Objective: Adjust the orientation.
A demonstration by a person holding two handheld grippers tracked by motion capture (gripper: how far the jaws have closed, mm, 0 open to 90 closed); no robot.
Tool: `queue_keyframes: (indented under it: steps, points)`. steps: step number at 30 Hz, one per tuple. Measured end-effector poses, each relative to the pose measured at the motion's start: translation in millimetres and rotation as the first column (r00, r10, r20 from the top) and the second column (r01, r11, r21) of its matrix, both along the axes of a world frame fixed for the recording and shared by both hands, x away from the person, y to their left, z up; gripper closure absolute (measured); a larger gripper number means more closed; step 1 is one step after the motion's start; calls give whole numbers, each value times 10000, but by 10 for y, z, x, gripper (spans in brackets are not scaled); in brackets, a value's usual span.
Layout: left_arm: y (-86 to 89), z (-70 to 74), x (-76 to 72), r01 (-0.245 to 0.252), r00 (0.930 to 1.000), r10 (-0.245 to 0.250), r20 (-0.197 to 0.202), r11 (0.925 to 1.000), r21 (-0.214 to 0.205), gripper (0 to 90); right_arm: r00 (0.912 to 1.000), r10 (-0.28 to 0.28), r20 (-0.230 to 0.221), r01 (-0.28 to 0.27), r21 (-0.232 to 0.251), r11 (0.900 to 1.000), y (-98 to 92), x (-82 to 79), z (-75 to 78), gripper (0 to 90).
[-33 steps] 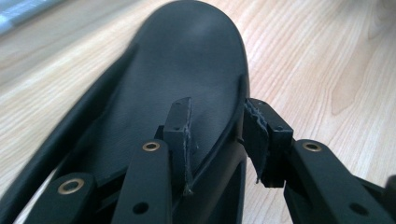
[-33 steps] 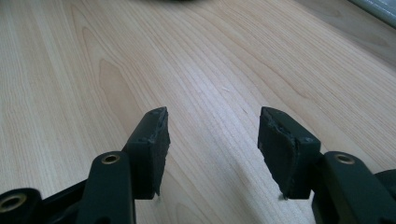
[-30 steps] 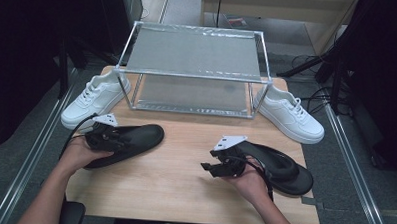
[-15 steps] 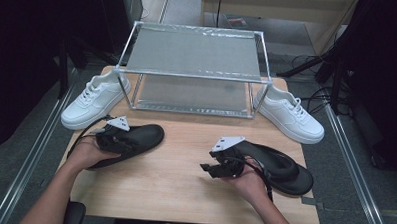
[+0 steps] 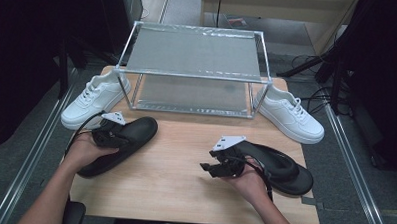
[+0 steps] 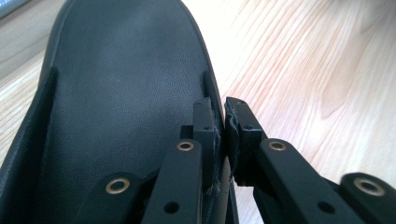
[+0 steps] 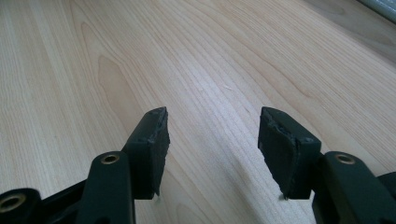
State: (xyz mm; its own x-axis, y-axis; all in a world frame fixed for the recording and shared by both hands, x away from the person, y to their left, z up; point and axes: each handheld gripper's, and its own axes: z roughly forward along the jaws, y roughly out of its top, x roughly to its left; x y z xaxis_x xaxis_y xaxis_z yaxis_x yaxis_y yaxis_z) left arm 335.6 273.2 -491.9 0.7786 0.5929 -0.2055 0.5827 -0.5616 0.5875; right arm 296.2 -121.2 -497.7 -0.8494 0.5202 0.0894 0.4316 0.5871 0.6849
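Now my left gripper (image 6: 223,122) has the side wall of the left black shoe (image 6: 116,102) pinched between its jaws, which have just been closing; one jaw sits inside the shoe, the other outside against the bench (image 6: 317,70). My right gripper (image 7: 212,135) stands with its jaws spread wide, nothing between them but bare bench, the right black shoe (image 5: 284,167) just behind it. Ahead stands one metal rack (image 5: 195,67). I count two black shoes and two white sneakers (image 5: 94,98), one either side of the rack.
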Motion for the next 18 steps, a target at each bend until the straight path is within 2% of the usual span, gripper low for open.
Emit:
queue_keyframes:
  steps: [7, 10, 11, 13, 15, 16, 17, 18]
  points:
    - [-213, 132, -8, 204, 9998, -204, -4, 9997, -119, 835, 10000, -59, -57, 60, 158, 9999, -13, 2, 10, 441]
    - [-343, 195, 29, 148, 9998, -155, -135, 9987, -489, 834, 9999, -100, -140, 104, 265, 9996, -12, -13, 10, 438]
    - [-343, 195, 29, 148, 9998, -155, -135, 9987, -489, 834, 9999, -89, -138, 93, 292, 9995, -16, -19, 11, 438]
    - [-470, 236, 66, 289, 9991, -305, -308, 9984, -489, 835, 9999, -123, -86, 125, 293, 9995, -35, -33, 17, 437]
    - [-564, 254, 103, 188, 9973, -228, -704, 9983, -558, 839, 9997, -229, -63, 231, 328, 9992, -65, -39, 27, 436]
    - [-564, 254, 103, 188, 9973, -228, -704, 9983, -558, 843, 9997, -229, -63, 231, 328, 9992, -65, -39, 27, 436]
    - [-653, 274, 144, 218, 9945, -277, -1006, 9980, -589, 846, 9994, -341, -13, 342, 392, 9986, -102, -43, 37, 436]
    - [-702, 287, 151, 273, 9939, -334, -1048, 9979, -591, 847, 9990, -437, -52, 439, 396, 9983, -120, -47, 45, 436]
